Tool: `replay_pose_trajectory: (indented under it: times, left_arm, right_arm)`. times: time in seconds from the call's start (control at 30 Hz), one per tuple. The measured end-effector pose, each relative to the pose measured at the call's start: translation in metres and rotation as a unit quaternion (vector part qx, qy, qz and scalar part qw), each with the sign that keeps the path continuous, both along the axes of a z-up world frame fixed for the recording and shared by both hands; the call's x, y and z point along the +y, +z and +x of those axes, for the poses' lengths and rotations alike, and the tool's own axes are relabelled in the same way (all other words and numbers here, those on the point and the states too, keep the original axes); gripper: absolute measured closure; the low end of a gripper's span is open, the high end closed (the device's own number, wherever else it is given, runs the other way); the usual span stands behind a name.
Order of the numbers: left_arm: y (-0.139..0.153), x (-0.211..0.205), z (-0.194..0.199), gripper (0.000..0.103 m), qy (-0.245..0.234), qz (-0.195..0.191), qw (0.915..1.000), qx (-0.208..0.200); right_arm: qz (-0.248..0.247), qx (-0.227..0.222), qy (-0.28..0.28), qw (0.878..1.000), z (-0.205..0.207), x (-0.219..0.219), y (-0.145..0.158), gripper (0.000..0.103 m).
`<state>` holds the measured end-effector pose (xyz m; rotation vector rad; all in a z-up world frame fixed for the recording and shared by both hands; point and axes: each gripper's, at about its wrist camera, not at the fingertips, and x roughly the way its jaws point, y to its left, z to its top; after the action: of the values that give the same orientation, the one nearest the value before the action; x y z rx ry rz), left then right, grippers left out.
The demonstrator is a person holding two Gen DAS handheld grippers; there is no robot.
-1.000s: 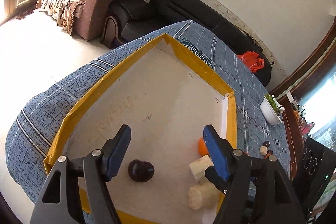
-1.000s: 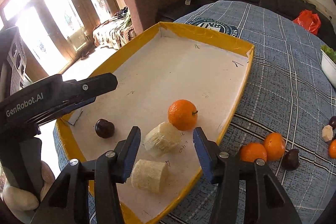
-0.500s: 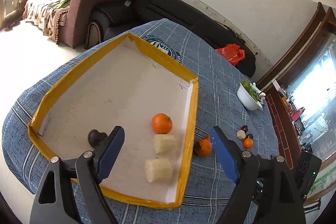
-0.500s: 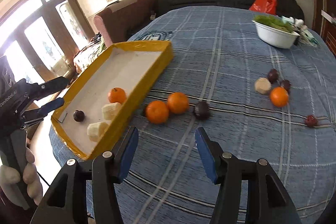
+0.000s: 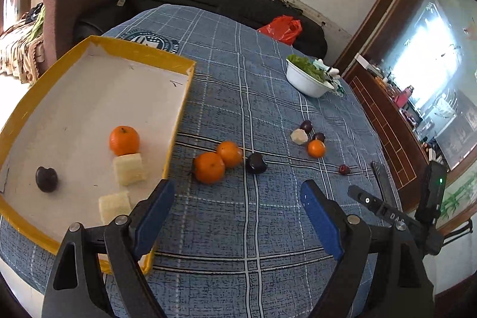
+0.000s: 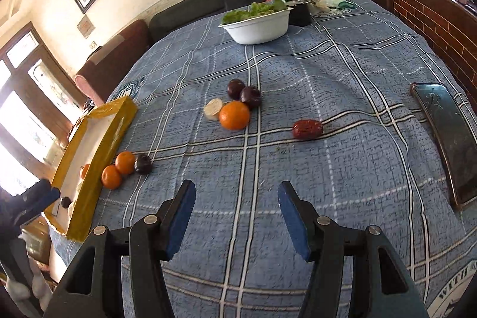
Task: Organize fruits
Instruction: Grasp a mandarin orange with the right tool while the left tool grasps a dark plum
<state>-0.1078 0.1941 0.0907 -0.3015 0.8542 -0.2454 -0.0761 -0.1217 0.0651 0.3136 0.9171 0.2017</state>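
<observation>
A yellow-rimmed tray (image 5: pixel 179 103) holds an orange (image 5: pixel 124 140), two pale banana pieces (image 5: pixel 128 169) and a dark plum (image 5: pixel 46 179). On the blue checked cloth beside it lie two oranges (image 5: pixel 208 167) and a dark plum (image 5: pixel 255 163). Farther off is a cluster of an orange (image 6: pixel 234 115), two plums (image 6: pixel 250 97) and a banana piece (image 6: pixel 213 108), with a red date (image 6: pixel 307 129) apart. My left gripper (image 5: pixel 235 213) is open and empty above the cloth near the tray's corner. My right gripper (image 6: pixel 236 213) is open and empty, short of the cluster.
A white bowl of greens (image 6: pixel 258 23) stands at the far side of the table. A dark phone (image 6: pixel 447 136) lies at the right edge. A sofa with a red bag (image 5: pixel 281 27) is behind the table.
Both grippers have pulled back from the tray and swung right. The loose fruit on the cloth has come into view. Both grippers stay open and empty.
</observation>
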Motion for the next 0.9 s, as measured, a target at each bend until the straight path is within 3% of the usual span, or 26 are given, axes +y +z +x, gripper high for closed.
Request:
replay_pose_trajectory:
  times: [0.3,0.37,0.53,0.73,0.77,0.9]
  left_arm:
    - [-0.014,-0.048,0.021,0.018,-0.072,0.066,0.9946,-0.035]
    - [-0.019,-0.059,0.031,0.022,-0.089,0.082,0.9922,-0.032]
    - [-0.027,-0.084,0.057,0.028,-0.125,0.138,0.9821,-0.032]
    - [-0.039,-0.106,0.088,0.033,-0.170,0.186,0.9674,-0.024]
    - [-0.042,-0.108,0.092,0.038,-0.174,0.193,0.9654,-0.018]
    - [-0.056,-0.113,0.095,0.057,-0.193,0.225,0.9551,-0.001]
  right_arm:
    - [-0.025,-0.003,0.015,1.000,0.060,0.014,-0.014,0.041]
    - [-0.035,0.000,0.017,0.999,0.075,0.020,-0.019,0.041]
    - [-0.043,0.011,0.017,0.999,0.100,0.026,-0.033,0.041]
    - [-0.047,-0.005,0.020,0.999,0.106,0.028,-0.036,0.041]
    - [-0.048,-0.006,0.020,0.999,0.107,0.028,-0.036,0.042]
    - [-0.045,-0.009,0.020,0.999,0.107,0.029,-0.035,0.064]
